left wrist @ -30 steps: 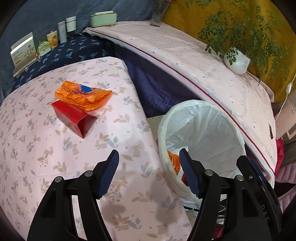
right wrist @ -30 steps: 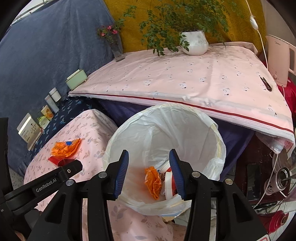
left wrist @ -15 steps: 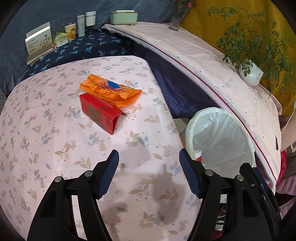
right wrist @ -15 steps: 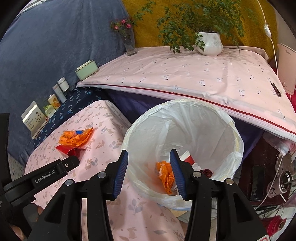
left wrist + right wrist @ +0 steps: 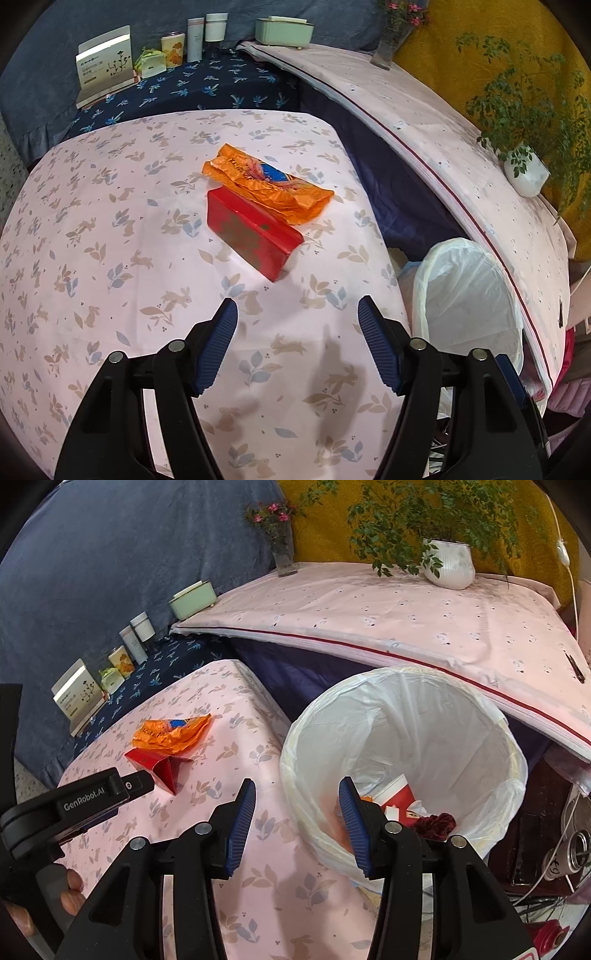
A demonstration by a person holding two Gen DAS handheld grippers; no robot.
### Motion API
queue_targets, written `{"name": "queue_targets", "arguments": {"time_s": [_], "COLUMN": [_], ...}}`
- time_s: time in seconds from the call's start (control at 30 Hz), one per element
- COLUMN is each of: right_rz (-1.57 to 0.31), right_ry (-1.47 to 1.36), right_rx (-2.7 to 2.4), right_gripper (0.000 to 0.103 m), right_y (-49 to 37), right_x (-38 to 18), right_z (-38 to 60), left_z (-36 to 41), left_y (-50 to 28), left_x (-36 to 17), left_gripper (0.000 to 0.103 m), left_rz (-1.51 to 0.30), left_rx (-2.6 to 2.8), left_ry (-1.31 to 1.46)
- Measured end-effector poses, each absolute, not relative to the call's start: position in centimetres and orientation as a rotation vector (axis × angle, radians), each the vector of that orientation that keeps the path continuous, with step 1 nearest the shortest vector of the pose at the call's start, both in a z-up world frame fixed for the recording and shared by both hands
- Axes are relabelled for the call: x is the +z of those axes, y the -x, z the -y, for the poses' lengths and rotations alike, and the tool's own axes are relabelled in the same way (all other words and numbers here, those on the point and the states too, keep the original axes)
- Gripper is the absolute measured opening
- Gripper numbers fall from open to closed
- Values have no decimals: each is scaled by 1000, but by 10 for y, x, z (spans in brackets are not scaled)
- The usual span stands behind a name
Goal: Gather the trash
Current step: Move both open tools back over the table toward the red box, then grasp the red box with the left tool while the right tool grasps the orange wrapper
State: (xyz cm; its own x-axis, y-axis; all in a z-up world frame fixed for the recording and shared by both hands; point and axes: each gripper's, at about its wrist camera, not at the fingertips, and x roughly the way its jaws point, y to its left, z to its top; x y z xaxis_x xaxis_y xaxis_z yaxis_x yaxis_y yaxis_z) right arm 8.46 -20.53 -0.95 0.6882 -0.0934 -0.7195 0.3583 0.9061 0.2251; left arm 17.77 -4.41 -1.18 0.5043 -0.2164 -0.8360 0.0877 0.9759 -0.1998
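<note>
While my left claw (image 5: 297, 321) hangs over the counter (image 5: 92, 229) with its jaws apart and nothing in them, the red box (image 5: 255, 234) lies just ahead, with the orange wrapper (image 5: 273, 186) touching its far side. My right claw (image 5: 297, 805) (also apart and holding nothing) sits by the trash bin (image 5: 406, 738), where more trash lies inside.
</note>
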Motion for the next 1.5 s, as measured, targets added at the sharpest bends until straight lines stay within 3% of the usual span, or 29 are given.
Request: {"name": "queue_targets", "arguments": {"time_s": [0.17, 0.53, 0.63, 0.77, 0.93, 1.03, 1.5], "right_rz": [-791, -824, -831, -837, -843, -844, -841], "right_ry": [-364, -378, -374, -366, -352, -353, -374], "right_rx": [-243, -213, -203, -187, -166, -147, -69], "right_gripper": [46, 46, 46, 46, 46, 46, 46], "right_y": [-96, -128, -139, -151, -164, -173, -250], "right_x": [-16, -34, -36, -38, -38, -37, -33], "right_z": [199, 194, 190, 183, 169, 161, 126], "left_z": [33, 26, 29, 23, 7, -6, -60], "left_y": [-195, -246, -253, -255, -248, -245, -266], "left_x": [-15, -29, -38, -48, -46, -40, -28], "left_gripper": [76, 75, 62, 37, 26, 11, 9], "left_rz": [-1035, -1073, -1094, -1127, -1102, -1080, -1010], "left_rx": [-148, -129, -146, -178, -179, -168, -72], "left_ry": [178, 238, 232, 249, 241, 227, 159]}}
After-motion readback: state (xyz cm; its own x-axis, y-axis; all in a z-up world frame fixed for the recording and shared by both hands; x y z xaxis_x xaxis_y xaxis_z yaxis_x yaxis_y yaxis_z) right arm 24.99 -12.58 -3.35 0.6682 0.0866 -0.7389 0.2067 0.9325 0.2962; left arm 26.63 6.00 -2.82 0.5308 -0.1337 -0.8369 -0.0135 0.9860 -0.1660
